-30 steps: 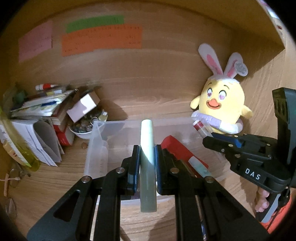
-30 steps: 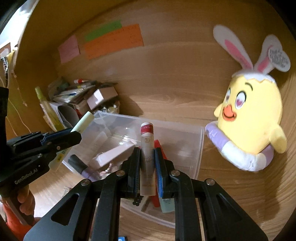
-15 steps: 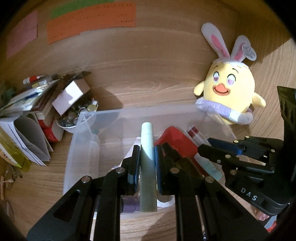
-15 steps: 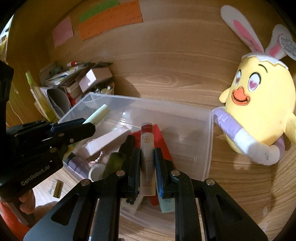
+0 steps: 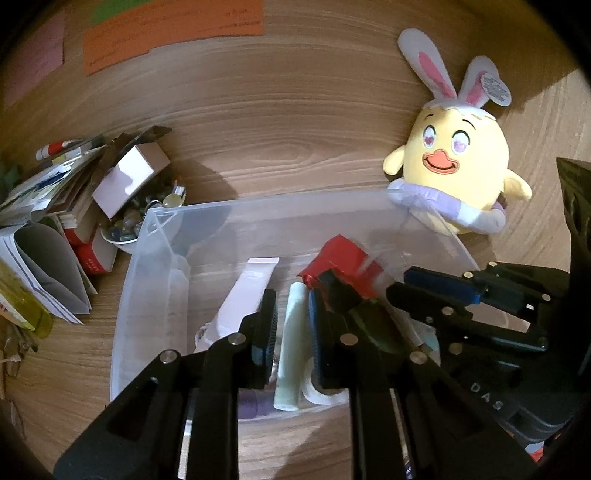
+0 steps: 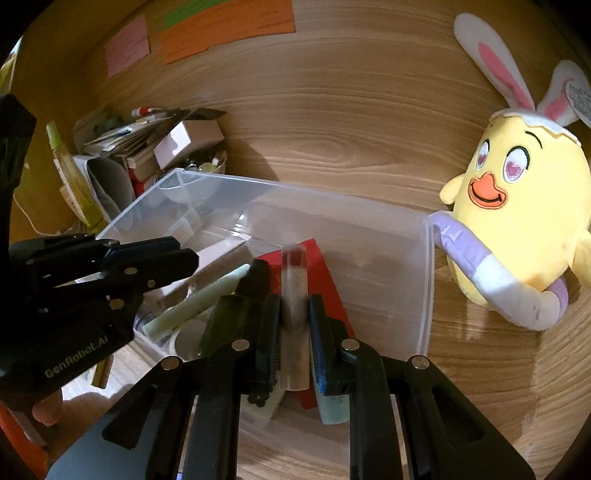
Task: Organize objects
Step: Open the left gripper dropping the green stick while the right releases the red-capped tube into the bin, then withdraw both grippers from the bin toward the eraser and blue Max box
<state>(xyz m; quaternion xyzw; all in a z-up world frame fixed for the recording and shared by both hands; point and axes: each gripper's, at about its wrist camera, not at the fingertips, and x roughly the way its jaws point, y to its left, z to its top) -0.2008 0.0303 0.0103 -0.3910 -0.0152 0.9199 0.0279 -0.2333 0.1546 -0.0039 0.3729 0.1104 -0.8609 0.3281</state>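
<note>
My left gripper (image 5: 291, 308) is shut on a pale green tube (image 5: 290, 354) and holds it low inside the clear plastic bin (image 5: 258, 199). My right gripper (image 6: 293, 301) is shut on a whitish tube with a red cap (image 6: 294, 280), over a red box (image 6: 328, 284) in the bin (image 6: 295, 184). Each gripper shows in the other's view: the right gripper (image 5: 399, 284) at the right, the left gripper (image 6: 186, 254) at the left with the green tube (image 6: 207, 299). A white-pink tube (image 5: 247, 291) and other small items lie in the bin.
A yellow plush chick (image 6: 517, 221) with rabbit ears leans on the bin's right end. Left of the bin stand books and papers (image 5: 44, 229), a white box (image 5: 129, 181) and a bowl of small items (image 5: 122, 230). Paper notes (image 6: 221, 29) hang on the wooden back wall.
Both grippers have sunk into the bin with their tubes and tilted further downward. Neither grip has changed.
</note>
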